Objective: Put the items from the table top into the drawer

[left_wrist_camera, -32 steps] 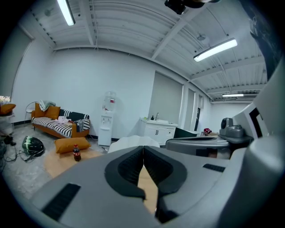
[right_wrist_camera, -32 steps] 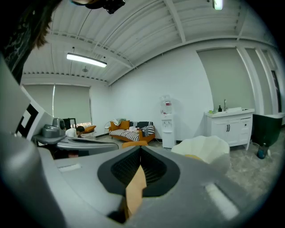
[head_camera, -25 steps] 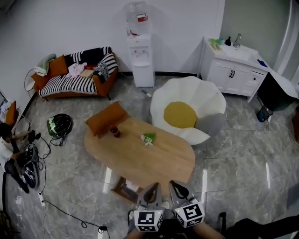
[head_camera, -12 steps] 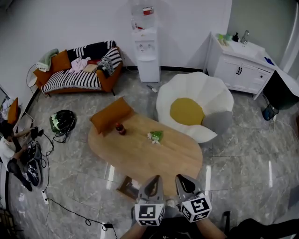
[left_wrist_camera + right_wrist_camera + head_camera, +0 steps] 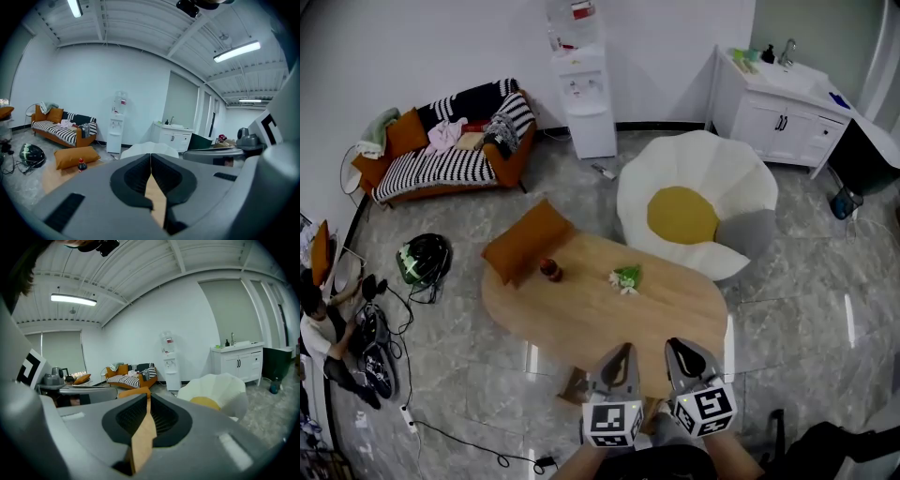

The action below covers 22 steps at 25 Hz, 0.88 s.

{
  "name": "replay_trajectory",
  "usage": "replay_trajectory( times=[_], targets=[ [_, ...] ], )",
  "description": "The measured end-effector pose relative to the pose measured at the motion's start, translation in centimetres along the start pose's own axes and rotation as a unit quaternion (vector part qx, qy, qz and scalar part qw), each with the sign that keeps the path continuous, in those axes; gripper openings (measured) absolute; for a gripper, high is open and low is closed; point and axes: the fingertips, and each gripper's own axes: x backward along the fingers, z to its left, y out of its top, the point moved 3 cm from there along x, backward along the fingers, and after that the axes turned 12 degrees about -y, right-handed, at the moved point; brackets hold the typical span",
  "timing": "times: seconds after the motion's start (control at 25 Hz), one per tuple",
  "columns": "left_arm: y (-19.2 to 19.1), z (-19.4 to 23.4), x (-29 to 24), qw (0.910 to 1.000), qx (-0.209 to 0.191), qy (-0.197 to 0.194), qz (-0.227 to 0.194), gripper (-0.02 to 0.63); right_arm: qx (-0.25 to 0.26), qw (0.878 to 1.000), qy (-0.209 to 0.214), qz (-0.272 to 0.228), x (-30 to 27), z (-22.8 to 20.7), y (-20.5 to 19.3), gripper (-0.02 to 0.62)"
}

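Left gripper (image 5: 620,352) and right gripper (image 5: 679,347) are both seen with jaws pressed together, and nothing is pinched in either. In each gripper view only a sliver of wooden tabletop shows through the gap below the closed tips.

The task is judged to be barely begun. On the oval table (image 5: 581,323), a small dark bottle (image 5: 550,270) is left standing left of centre in the head view. A green-and-white bundle (image 5: 625,277) lies apart from it, nearer the middle. An orange cushion (image 5: 528,241) rests on the table's upper-left end. No item is carried, and no open drawer can be made out, so opening it and moving each item are taken as still to be done.

The two grippers are held side by side at the bottom centre of the head view, over the table's near edge. Their marker cubes are nearest the person. Both are aimed up the frame across the tabletop, close to level, and well apart from every item.
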Motion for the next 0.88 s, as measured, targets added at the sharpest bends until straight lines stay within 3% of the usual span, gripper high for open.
replay_trajectory(
  times=[0.48, 0.68, 0.88],
  targets=[
    [0.3, 7.0, -4.6, 0.9993, 0.013, -0.034, 0.005, 0.011, -0.005, 1.000, -0.016, 0.019, -8.1, 1.0, -0.3, 0.068],
    [-0.9, 9.6, -6.8, 0.9989, 0.024, -0.038, 0.012, 0.011, -0.005, 0.999, 0.000, 0.051, -11.7, 0.8, -2.3, 0.194],
    [-2.8, 11.2, -8.7, 0.9984, 0.009, -0.043, 0.035, 0.012, -0.004, 0.998, -0.005, 0.057, -14.4, 0.5, -3.6, 0.198]
  ],
)
